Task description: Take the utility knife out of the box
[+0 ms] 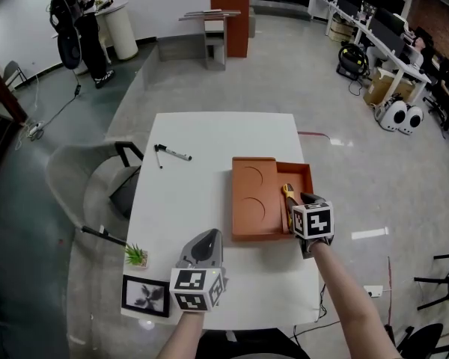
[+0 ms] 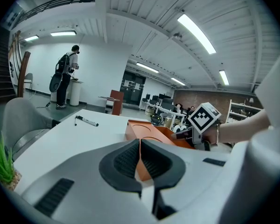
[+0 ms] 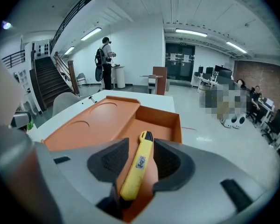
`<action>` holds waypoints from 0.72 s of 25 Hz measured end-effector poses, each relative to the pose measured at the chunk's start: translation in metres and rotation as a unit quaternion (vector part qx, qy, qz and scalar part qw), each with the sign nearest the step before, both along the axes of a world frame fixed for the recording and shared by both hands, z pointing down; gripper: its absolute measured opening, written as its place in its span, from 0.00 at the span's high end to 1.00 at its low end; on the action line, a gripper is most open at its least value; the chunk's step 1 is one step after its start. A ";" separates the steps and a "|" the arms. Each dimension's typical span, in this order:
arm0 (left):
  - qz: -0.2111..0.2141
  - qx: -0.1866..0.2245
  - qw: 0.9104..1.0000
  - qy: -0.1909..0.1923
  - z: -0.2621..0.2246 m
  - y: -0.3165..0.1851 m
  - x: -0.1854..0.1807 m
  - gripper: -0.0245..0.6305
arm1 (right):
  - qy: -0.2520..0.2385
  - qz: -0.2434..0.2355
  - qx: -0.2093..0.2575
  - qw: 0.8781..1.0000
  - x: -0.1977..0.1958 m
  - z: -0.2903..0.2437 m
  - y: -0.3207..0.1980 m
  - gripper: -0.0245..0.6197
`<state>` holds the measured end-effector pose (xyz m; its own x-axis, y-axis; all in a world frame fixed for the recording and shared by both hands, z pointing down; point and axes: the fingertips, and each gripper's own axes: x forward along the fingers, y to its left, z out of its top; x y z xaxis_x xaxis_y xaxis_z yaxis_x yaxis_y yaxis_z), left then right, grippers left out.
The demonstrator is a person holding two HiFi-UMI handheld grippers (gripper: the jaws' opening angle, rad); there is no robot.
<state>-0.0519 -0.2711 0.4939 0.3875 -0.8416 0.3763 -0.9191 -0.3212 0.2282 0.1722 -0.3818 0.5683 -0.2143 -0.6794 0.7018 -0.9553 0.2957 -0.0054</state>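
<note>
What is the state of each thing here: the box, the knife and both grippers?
Box: open.
Utility knife: lying inside the box, not gripped.
Right gripper: open, one jaw on each side of the knife.
Left gripper: shut, empty.

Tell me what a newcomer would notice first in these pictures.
The orange box at the right of the white table stands out. A yellow utility knife lies inside, with the right tongs open astride it. The left tongs are shut near the table's front edge.
</note>
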 end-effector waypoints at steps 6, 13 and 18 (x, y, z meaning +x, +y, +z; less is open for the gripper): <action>-0.006 -0.004 1.000 0.001 0.001 -0.006 -0.006 0.94 | 0.008 -0.003 -0.003 1.000 -0.008 0.002 -0.012 0.70; -0.008 -0.006 1.000 0.002 0.003 -0.013 -0.011 0.94 | 0.018 -0.001 -0.012 1.000 -0.014 0.011 -0.024 0.70; -0.009 -0.010 1.000 0.004 0.007 -0.015 -0.012 0.94 | 0.016 0.008 -0.024 1.000 -0.012 0.009 -0.028 0.72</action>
<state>-0.0643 -0.2864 0.5008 0.3761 -0.8401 0.3909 -0.9226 -0.3005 0.2420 0.1599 -0.4094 0.5768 -0.1809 -0.6486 0.7393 -0.9597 0.2806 0.0114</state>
